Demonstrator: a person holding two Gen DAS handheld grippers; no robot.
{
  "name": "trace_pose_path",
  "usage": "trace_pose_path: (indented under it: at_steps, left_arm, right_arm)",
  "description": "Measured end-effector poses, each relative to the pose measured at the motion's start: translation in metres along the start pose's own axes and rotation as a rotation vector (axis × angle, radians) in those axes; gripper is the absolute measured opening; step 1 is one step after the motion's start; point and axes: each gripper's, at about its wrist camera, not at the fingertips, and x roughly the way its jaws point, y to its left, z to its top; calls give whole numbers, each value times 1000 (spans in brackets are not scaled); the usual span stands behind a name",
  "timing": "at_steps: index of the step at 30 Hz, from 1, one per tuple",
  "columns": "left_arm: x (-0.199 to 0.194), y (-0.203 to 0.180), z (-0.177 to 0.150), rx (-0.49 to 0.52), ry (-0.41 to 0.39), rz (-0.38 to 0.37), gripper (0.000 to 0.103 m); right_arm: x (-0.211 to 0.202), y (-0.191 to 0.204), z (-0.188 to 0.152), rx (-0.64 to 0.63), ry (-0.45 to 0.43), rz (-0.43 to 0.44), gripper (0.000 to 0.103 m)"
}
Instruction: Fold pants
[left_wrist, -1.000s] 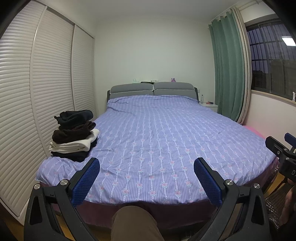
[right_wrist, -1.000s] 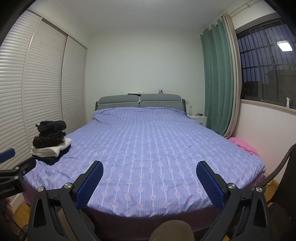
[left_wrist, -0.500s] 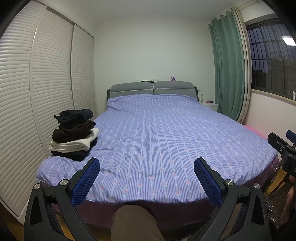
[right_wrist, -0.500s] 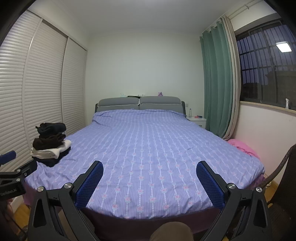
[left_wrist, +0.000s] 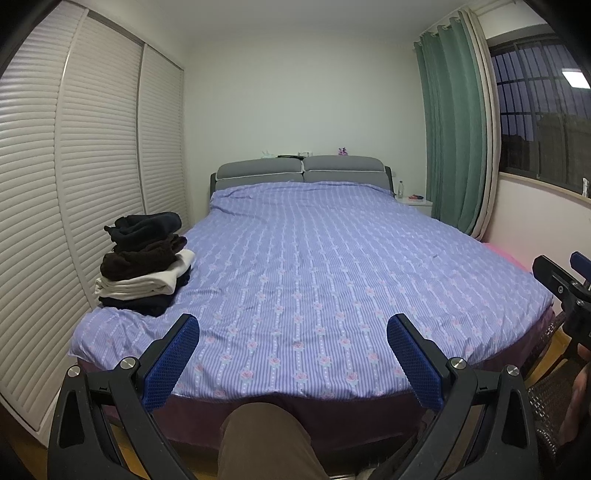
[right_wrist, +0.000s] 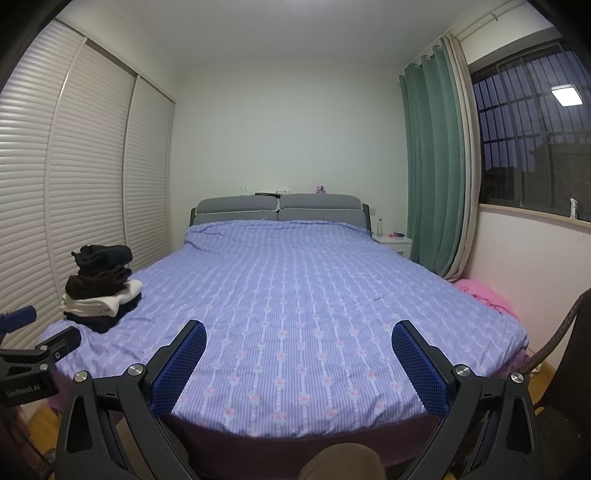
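Bed (left_wrist: 314, 266): large, covered by a purple striped sheet, flat, filling the middle of both views. No loose pants visible on its open surface.

Stack of folded garments (left_wrist: 144, 266): on the near left corner of the bed, beside the louvred wardrobe doors (left_wrist: 74, 184). 4 or so layers, dark, white, brown, black on top. Whether these are pants: cannot tell at this size. Pink fabric (right_wrist: 487, 295): at the right edge of the bed, below the window; kind of garment not determinable.

Left gripper (left_wrist: 291, 354): held above the foot of the bed, blue pads (left_wrist: 173, 362) spread wide, nothing between them. Right gripper (right_wrist: 299, 358): same posture, pads (right_wrist: 421, 369) wide apart, empty.

Judged stage: between items, no garment in hand.

Risks from here:
- Toppling the stack if a gripper passes close on the left; top layers sit loosely and overhang.
- Pinching the sheet together with any garment laid on it, since both are thin cloth.
- Collision between the 2 grippers, each visible at the edge of the other view.
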Motion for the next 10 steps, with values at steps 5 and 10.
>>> trace_pose_path:
  at_steps: [5, 10]
  left_arm:
    - [-2, -3, 0, 17, -12, 13, 103]
    - [-2, -4, 0, 22, -9, 14, 103]
  right_arm:
    - [-1, 0, -1, -3, -6, -1, 102]
    - [0, -1, -2, -6, -5, -1, 102]
